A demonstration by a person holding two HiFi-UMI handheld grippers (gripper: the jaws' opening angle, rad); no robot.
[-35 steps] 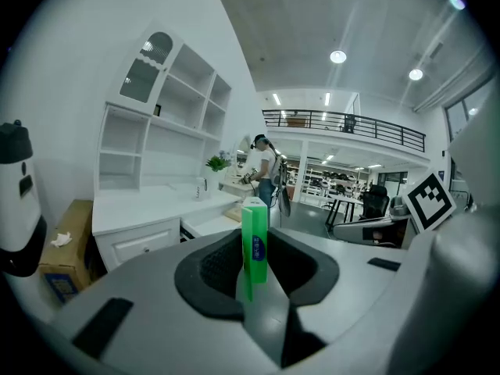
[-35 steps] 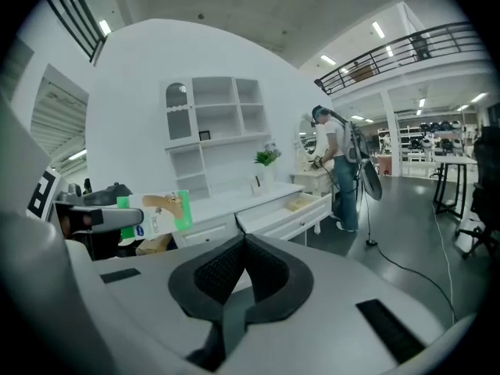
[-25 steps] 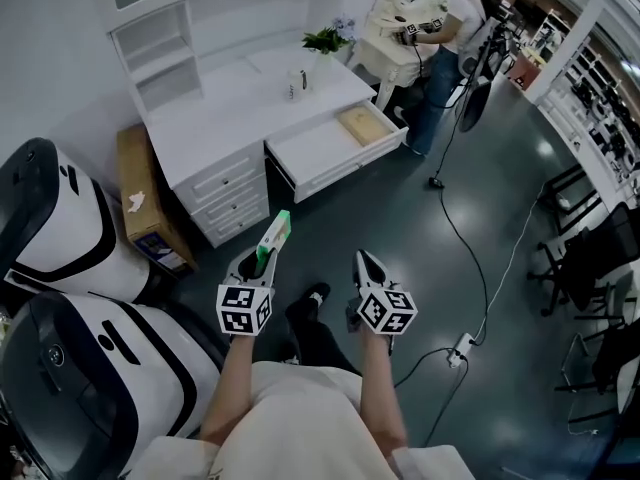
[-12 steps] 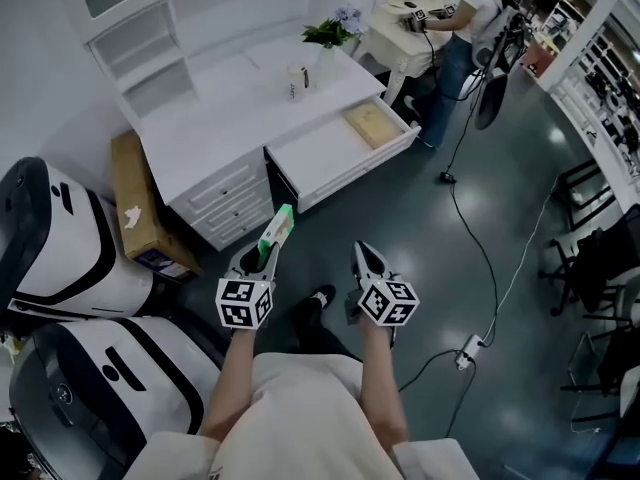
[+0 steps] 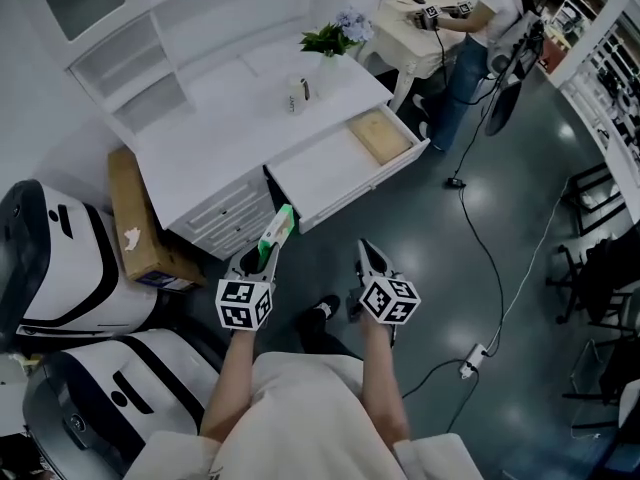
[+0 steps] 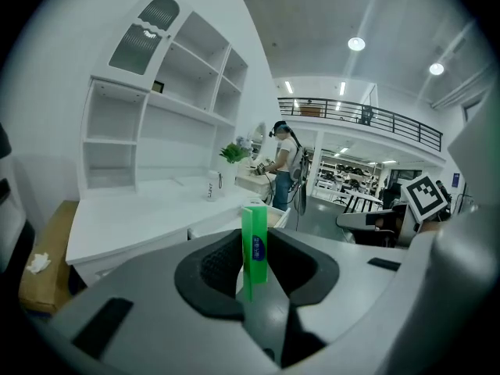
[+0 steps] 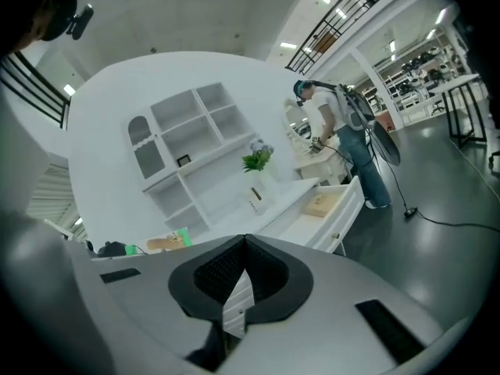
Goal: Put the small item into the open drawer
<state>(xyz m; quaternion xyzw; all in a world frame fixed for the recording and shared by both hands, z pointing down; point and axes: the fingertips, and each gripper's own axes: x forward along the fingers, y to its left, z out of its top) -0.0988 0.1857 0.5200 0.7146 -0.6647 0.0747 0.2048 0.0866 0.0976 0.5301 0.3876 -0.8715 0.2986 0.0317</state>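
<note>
A thin green box with a blue label sticks out of my left gripper, which is shut on it; in the left gripper view the green box stands upright between the dark pads. My right gripper hangs beside it, shut and empty, its tips meeting in the right gripper view. Ahead, the white desk's wide drawer stands pulled open, with a flat tan box at its right end. Both grippers are over the dark floor, short of the drawer.
On the desk top are a small white bottle and a potted plant. A cardboard box and white-and-black machines stand at the left. A person works at the upper right. A cable crosses the floor.
The desk and open drawer have drawn a little nearer and lower in the head view. Both grippers keep their pose, and the green box stays held.
</note>
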